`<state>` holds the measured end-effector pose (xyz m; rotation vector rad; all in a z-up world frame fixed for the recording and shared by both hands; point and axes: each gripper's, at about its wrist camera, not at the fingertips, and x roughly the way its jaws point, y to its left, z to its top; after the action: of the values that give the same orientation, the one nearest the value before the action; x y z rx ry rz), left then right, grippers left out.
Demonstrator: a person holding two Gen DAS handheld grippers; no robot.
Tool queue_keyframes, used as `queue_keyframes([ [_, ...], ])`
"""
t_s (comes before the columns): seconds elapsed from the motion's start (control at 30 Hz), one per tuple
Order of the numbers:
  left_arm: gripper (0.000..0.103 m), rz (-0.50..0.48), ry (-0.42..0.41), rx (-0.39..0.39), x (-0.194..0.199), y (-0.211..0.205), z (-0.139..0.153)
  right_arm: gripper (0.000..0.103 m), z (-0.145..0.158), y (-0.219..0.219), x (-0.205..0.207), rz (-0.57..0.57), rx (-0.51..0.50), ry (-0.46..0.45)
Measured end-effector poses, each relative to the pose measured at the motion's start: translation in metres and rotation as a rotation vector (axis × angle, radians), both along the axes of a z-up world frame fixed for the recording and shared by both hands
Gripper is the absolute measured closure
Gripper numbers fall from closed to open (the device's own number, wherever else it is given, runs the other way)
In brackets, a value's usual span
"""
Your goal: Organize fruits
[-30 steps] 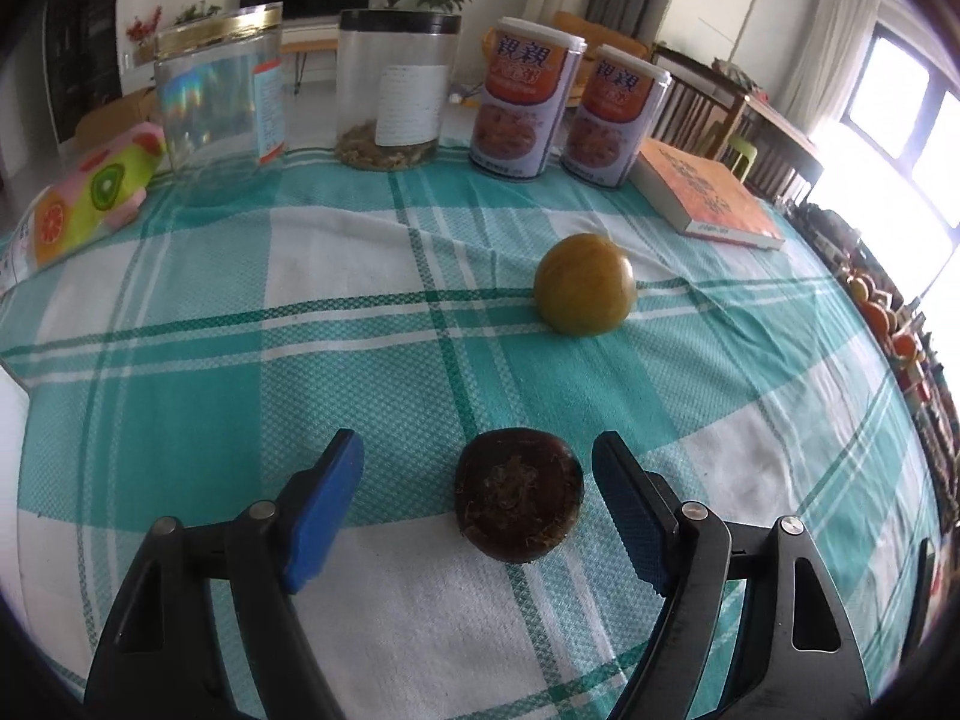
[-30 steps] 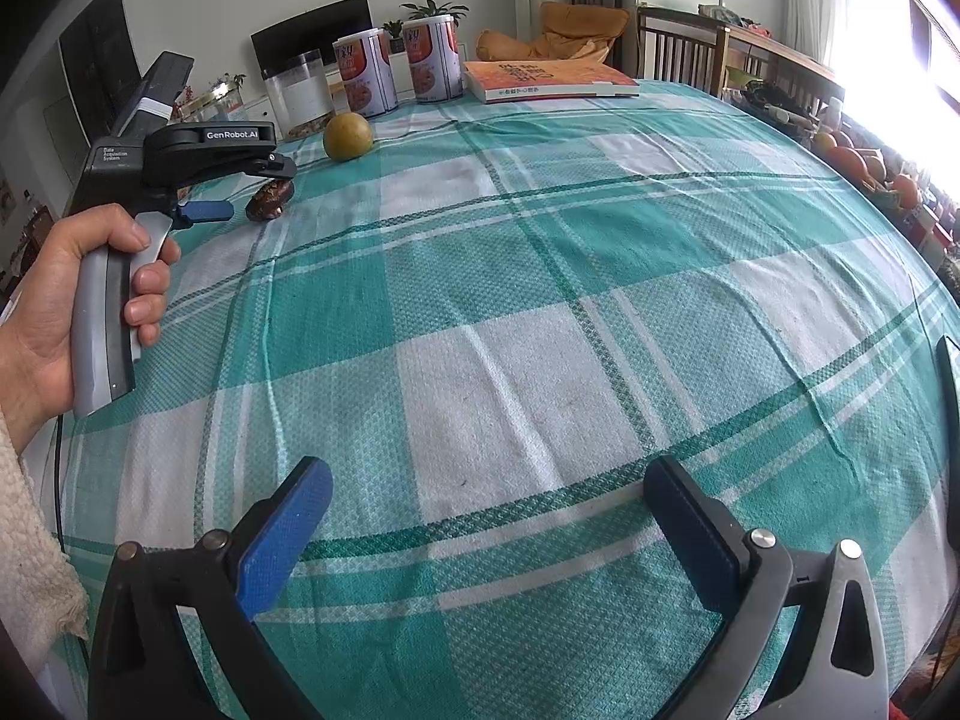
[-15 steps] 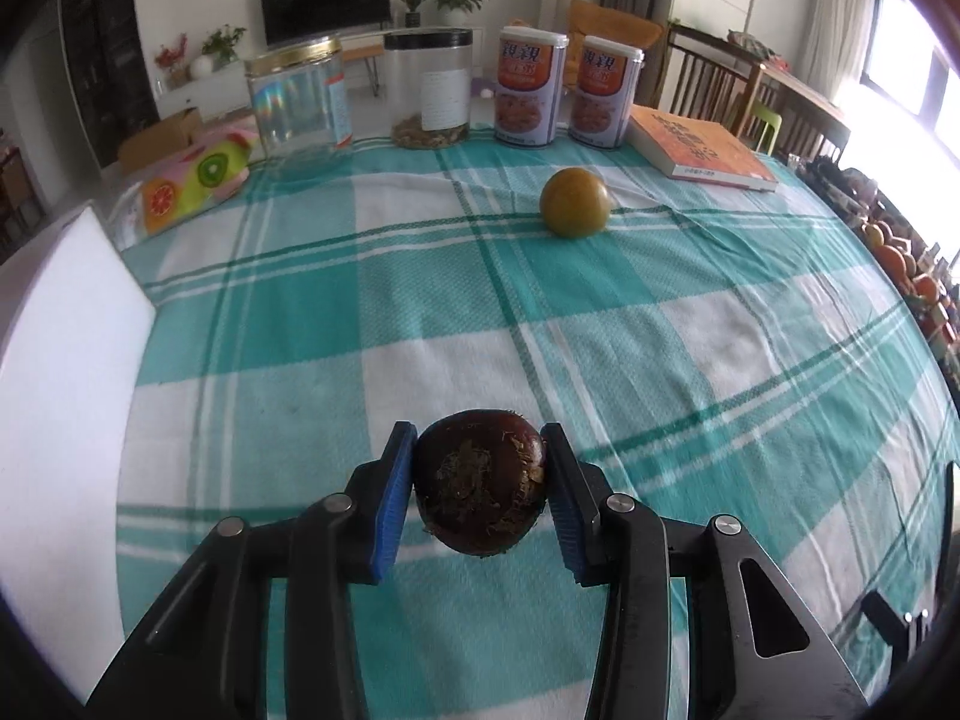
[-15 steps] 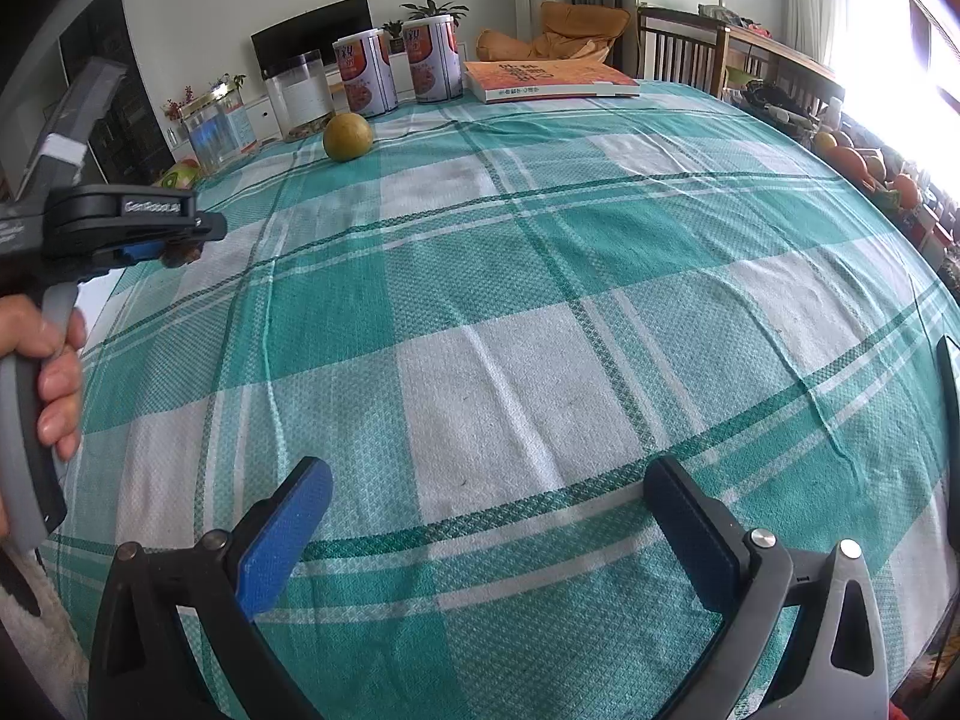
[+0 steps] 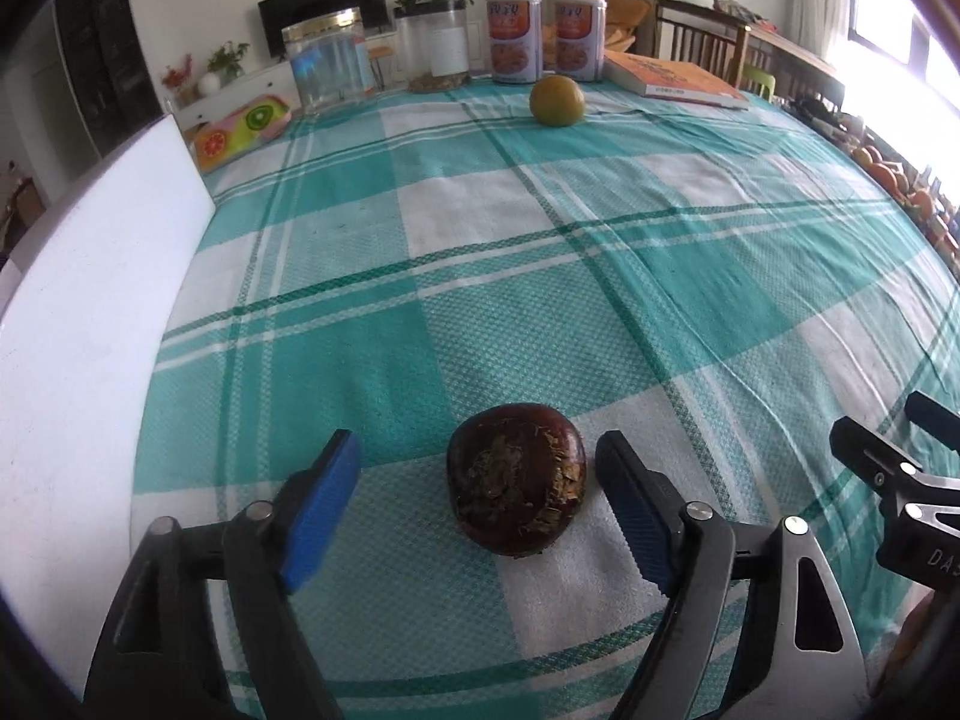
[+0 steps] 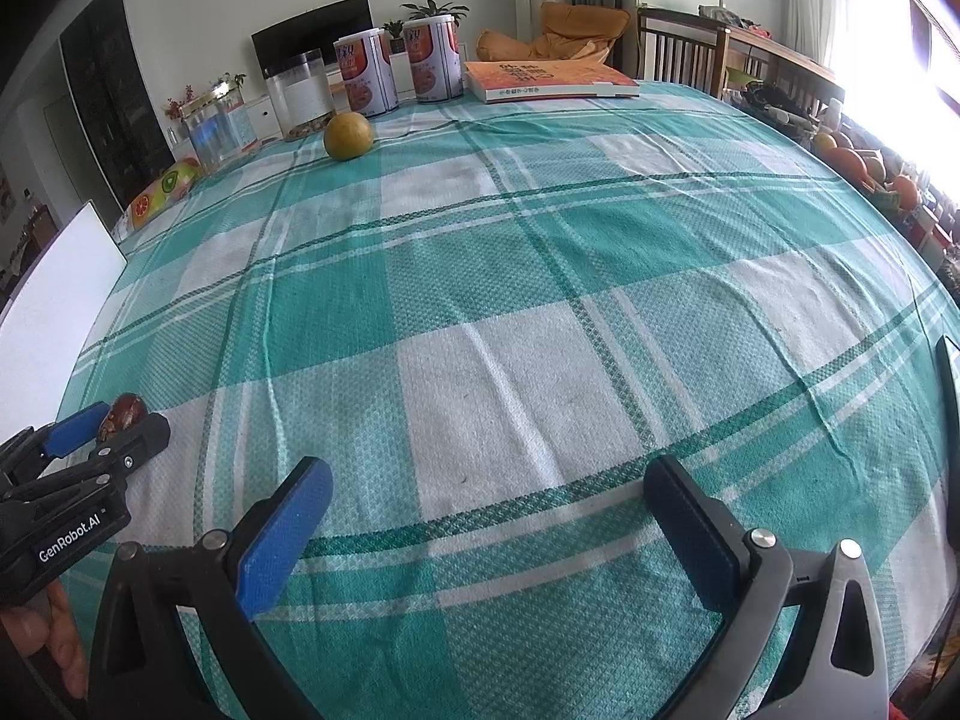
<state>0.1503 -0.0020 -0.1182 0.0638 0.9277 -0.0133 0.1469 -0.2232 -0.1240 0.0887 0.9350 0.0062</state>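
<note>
A dark brown round fruit [image 5: 517, 477] lies on the checked tablecloth [image 5: 540, 276] between the blue pads of my left gripper [image 5: 477, 495], which is open and not touching it. It also shows in the right wrist view [image 6: 123, 411] beside the left gripper [image 6: 105, 429]. A yellow-green orange [image 5: 557, 99] sits far back near the cans; it also shows in the right wrist view [image 6: 347, 135]. My right gripper [image 6: 492, 531] is open and empty over the near cloth.
A white board [image 5: 84, 324] lies at the left table edge. At the back stand two orange cans [image 5: 543, 39], two clear jars [image 5: 327, 66], a fruit-print pack [image 5: 240, 129] and an orange book [image 5: 672, 79]. Oranges [image 6: 852, 165] lie beyond the right edge.
My left gripper carried the dark fruit toward the near left of the table, set it on the cloth and opened. The right gripper has not moved.
</note>
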Motion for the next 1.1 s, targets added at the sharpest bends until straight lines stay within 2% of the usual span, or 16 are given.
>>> queue_keyframes([
  [0.07, 0.015, 0.004, -0.005, -0.040, 0.000, 0.006, -0.002, 0.000, 0.000, 0.001, 0.000, 0.000, -0.006, 0.002],
  [0.27, 0.012, 0.010, -0.014, -0.044, -0.002, 0.008, -0.005, 0.000, 0.001, -0.001, -0.002, 0.015, 0.014, 0.009],
  [0.37, 0.012, 0.011, -0.014, -0.045, -0.002, 0.008, -0.005, 0.000, 0.006, 0.000, 0.017, 0.101, 0.051, 0.058],
  [0.47, 0.011, 0.011, -0.013, -0.044, -0.002, 0.008, -0.005, 0.000, 0.024, 0.010, 0.064, 0.168, 0.041, 0.030],
  [0.57, 0.011, 0.011, -0.013, -0.045, -0.002, 0.008, -0.005, 0.000, 0.039, 0.026, 0.130, 0.244, 0.096, -0.028],
  [0.7, 0.011, 0.011, -0.013, -0.045, -0.002, 0.008, -0.005, 0.000, 0.036, 0.052, 0.219, 0.259, 0.156, -0.052],
  [0.83, 0.011, 0.011, -0.013, -0.045, -0.002, 0.008, -0.005, 0.004, 0.027, 0.091, 0.281, 0.296, 0.097, -0.051],
  [0.93, 0.010, 0.012, -0.013, -0.046, -0.002, 0.008, -0.006, 0.021, 0.017, 0.112, 0.311, 0.316, 0.008, -0.024],
  [0.97, 0.010, 0.012, -0.013, -0.045, -0.002, 0.008, -0.006, 0.041, 0.012, 0.113, 0.317, 0.316, -0.007, 0.001],
  [1.0, 0.010, 0.012, -0.013, -0.046, -0.001, 0.008, -0.006, 0.054, 0.007, 0.112, 0.322, 0.318, 0.013, 0.033],
  [1.1, 0.010, 0.012, -0.013, -0.045, -0.001, 0.008, -0.006, 0.054, 0.011, 0.096, 0.310, 0.271, 0.036, 0.023],
])
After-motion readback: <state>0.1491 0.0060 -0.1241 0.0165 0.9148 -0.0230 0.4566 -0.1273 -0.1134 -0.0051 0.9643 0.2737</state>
